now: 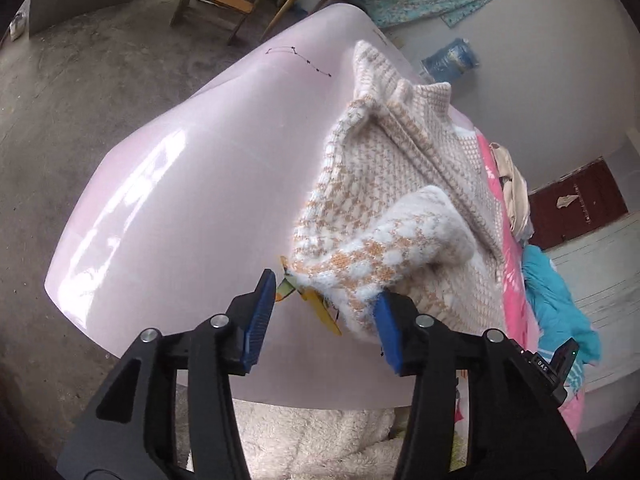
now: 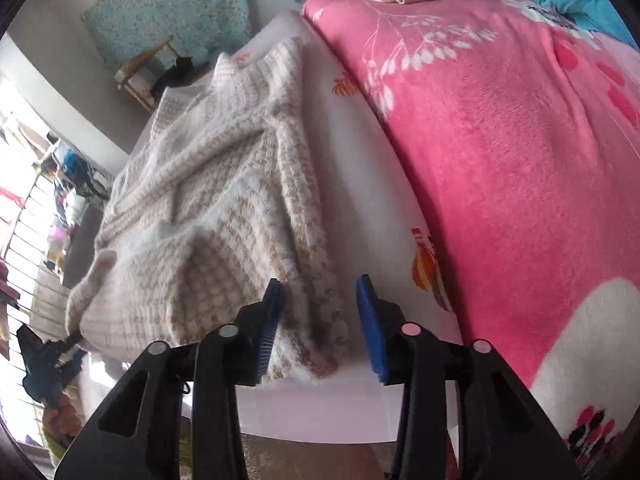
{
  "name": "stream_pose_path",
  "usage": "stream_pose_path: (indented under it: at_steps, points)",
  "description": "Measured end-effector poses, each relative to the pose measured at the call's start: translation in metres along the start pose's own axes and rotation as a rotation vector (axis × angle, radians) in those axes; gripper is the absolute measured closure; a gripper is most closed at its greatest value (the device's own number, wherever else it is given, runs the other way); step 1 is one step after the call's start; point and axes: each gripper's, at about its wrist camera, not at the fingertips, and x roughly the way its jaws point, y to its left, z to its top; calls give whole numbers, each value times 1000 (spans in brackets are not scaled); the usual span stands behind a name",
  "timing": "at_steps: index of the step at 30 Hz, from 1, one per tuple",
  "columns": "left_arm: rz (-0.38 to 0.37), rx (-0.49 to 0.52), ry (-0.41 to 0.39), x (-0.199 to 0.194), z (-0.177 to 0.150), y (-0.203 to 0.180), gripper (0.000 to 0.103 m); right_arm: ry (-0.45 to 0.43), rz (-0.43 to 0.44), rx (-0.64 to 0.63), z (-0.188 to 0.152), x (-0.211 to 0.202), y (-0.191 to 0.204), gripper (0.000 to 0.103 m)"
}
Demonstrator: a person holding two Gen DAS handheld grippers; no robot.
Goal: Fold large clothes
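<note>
Left wrist view: the left gripper [image 1: 324,314] has its fingers parted, gripping nothing, at the sweater's [image 1: 404,184] near cuff on the pink counter [image 1: 180,184].

Right wrist view: the right gripper [image 2: 320,320] has its fingers apart over the sweater's [image 2: 224,200] near hem, beside the pink blanket [image 2: 520,152].

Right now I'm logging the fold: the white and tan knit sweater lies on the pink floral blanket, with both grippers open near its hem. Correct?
Not quite. The sweater lies on the pale pink sheet, beside the pink floral blanket, as the right wrist view shows. The left gripper and the right gripper are indeed open near its hem.
</note>
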Motion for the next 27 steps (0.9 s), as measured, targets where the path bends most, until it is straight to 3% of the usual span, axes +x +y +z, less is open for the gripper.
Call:
stream_pose_path:
  at_steps: [3,8,11,14,16,18,21,23,27]
  points:
    - [19,46,-26,-5,5,-5,52,-49,-22,-40,6,-13,6,52]
    - [11,80,-28,-4,12,-7,50,-27,-3,-149,6,-3,36,51]
    - [-42,24,-25,-10,16,6,46,-12,2,-205,6,10,52,51]
    - [-45,-98,-95,-30,21,38,42,15,22,-223,9,24,58,51]
    - [-5,-176,-152,-43,24,57,42,32,32,-226,11,32,59,51]
    - [60,-161,-183,-51,29,56,42,43,38,-236,13,38,61,51]
    - [91,28,-176,-42,38,11,40,41,35,-260,15,41,67,51]
    - [87,206,-134,-22,46,-33,32,38,31,-275,15,41,69,51]
    - [108,528,-54,29,46,-116,27,44,2,-286,15,47,70,51]
